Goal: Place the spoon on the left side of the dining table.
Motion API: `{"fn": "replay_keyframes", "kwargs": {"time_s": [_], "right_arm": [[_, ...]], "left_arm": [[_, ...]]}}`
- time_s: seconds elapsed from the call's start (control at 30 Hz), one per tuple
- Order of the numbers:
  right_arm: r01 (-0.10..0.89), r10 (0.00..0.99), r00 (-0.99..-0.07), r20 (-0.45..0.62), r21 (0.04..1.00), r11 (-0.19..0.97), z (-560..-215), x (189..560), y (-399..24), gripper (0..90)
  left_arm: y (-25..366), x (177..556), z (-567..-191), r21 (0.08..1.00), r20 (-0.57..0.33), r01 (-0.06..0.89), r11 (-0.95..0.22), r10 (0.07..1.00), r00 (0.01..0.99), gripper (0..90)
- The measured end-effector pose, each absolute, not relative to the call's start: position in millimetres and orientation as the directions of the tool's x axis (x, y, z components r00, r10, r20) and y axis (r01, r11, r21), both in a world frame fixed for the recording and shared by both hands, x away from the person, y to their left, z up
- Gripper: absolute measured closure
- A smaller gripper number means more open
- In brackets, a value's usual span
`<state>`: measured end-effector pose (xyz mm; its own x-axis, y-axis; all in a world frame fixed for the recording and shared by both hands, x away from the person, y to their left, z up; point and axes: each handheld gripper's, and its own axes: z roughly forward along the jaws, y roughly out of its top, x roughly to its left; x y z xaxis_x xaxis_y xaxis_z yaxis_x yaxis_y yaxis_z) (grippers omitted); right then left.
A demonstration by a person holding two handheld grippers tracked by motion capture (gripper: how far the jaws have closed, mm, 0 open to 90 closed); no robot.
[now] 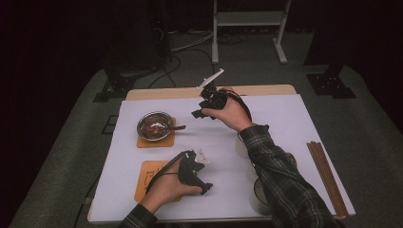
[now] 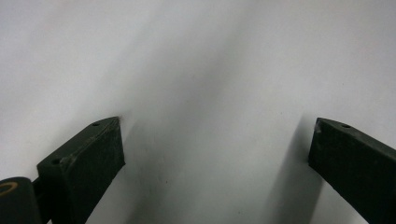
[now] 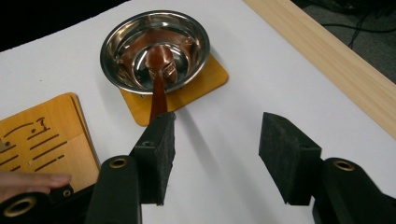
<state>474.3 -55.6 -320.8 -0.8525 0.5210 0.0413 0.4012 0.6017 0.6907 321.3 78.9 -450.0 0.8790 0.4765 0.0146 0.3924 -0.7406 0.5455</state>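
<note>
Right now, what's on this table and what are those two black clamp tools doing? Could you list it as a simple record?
surface: table under a white sheet
metal bowl: on a wooden coaster, far left part of the table
brown spoon: scoop in the bowl, handle over the rim
second wooden coaster: marked with dark lines, near left, partly under the left hand
chopsticks: brown bundle along the right edge
left gripper: open, nothing held, over bare sheet
right gripper: open, nothing held, raised and pointed toward the bowl
</note>
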Motion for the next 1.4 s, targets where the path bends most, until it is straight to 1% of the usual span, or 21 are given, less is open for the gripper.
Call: {"fn": "replay_keyframes", "kwargs": {"time_s": [0.53,0.77,1.2,1.4], "right_arm": [[0.444,0.594,-0.803,0.036,0.702,0.557,-326,473,-104,41.0],[0.451,0.625,-0.781,0.017,0.707,0.544,-326,474,-126,39.5],[0.482,0.693,-0.721,0.024,0.737,0.475,-327,475,-173,38.8],[0.498,0.725,-0.689,0.026,0.744,0.446,-330,470,-196,38.6]], "left_arm": [[79,321,-450,0.549,0.013,0.393,-0.738,0.478,0.878,2.0],[79,321,-450,0.549,0.016,0.391,-0.739,0.477,0.879,2.1],[79,322,-450,0.548,0.016,0.391,-0.739,0.477,0.879,2.0],[79,322,-450,0.547,0.016,0.391,-0.74,0.476,0.879,2.0]]}}
